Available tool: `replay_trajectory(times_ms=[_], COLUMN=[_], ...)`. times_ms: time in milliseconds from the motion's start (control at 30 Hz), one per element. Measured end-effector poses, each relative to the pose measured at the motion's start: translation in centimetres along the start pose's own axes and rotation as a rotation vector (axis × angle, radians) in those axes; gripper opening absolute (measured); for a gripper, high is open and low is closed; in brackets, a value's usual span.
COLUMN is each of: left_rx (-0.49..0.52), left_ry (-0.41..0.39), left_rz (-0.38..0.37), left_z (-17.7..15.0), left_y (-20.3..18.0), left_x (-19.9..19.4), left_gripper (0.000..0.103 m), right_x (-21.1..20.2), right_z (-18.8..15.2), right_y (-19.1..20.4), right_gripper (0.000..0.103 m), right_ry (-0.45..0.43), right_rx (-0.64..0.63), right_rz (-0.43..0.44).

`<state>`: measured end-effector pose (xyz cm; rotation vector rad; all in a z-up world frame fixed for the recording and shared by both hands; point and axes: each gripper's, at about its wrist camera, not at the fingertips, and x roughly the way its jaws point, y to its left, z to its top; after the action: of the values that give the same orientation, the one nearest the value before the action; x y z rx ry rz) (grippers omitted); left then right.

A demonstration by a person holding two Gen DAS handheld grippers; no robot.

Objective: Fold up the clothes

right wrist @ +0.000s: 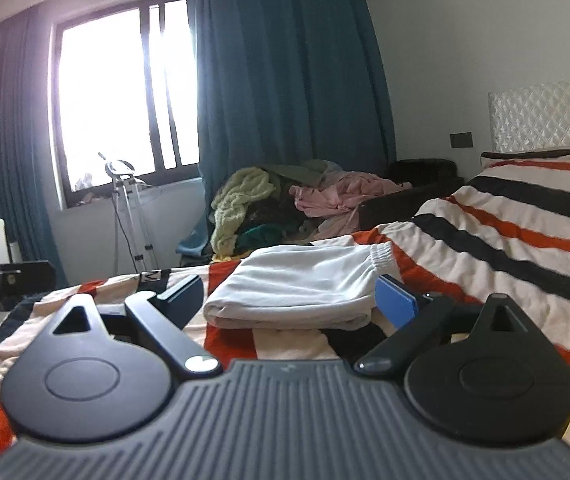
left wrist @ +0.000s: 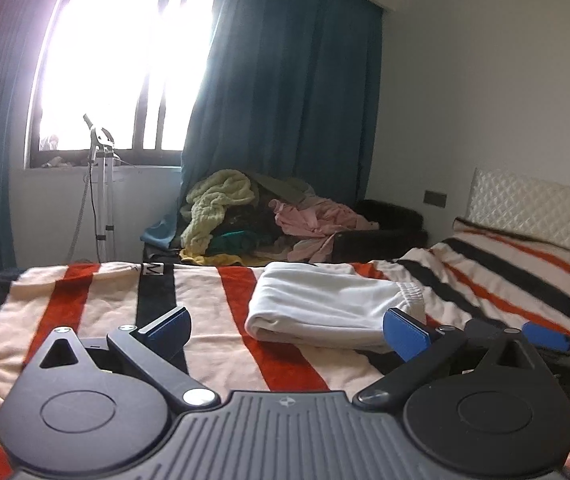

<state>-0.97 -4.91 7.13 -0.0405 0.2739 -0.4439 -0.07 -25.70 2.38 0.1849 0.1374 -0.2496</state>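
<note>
A bed covered by a striped blanket (left wrist: 213,320) in cream, orange and black fills the lower part of both views. A quilted white headboard (left wrist: 533,196) is seen at the right end of the bed. Behind the bed, a teal curtain (left wrist: 285,100) is hung beside a bright window (left wrist: 125,60). Below the curtain, a pile of unfolded clothes (left wrist: 269,216) is heaped on dark furniture; a pale green knit and a pink garment are visible in it. A white stand (left wrist: 101,184) with a cable is placed under the window.

The white folded garment (left wrist: 325,304), with an elastic waistband at its right end, is laid flat on the blanket near the far edge of the bed. Several stacked layers are shown at its near edge.

The left gripper (left wrist: 285,328) is held low over the blanket with its jaws spread wide and nothing between them; its right finger overlaps the garment's near right corner in the view, and contact cannot be determined. The right gripper (right wrist: 289,294) is likewise spread wide and empty, with the folded garment lying just beyond its fingers.
</note>
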Motion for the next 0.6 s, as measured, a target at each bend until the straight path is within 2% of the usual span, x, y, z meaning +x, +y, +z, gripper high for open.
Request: replay_trajectory(times_ms=[333, 600], left_rx=[-0.027, -0.024], left_ry=[0.018, 0.041], left_rz=[0.061, 0.076], left_z=[-1.7, -2.2], left_y=[2.0, 2.4], left_x=[0.6, 1.0], left_gripper=[0.103, 0.103], right_x=[1.3, 2.1], right_z=[-1.0, -1.7], right_y=[1.3, 2.0], right_gripper=[0.094, 0.094], right_ry=[0.035, 0.066], right_rx=[-0.075, -0.103], right_rz=[-0.022, -0.022])
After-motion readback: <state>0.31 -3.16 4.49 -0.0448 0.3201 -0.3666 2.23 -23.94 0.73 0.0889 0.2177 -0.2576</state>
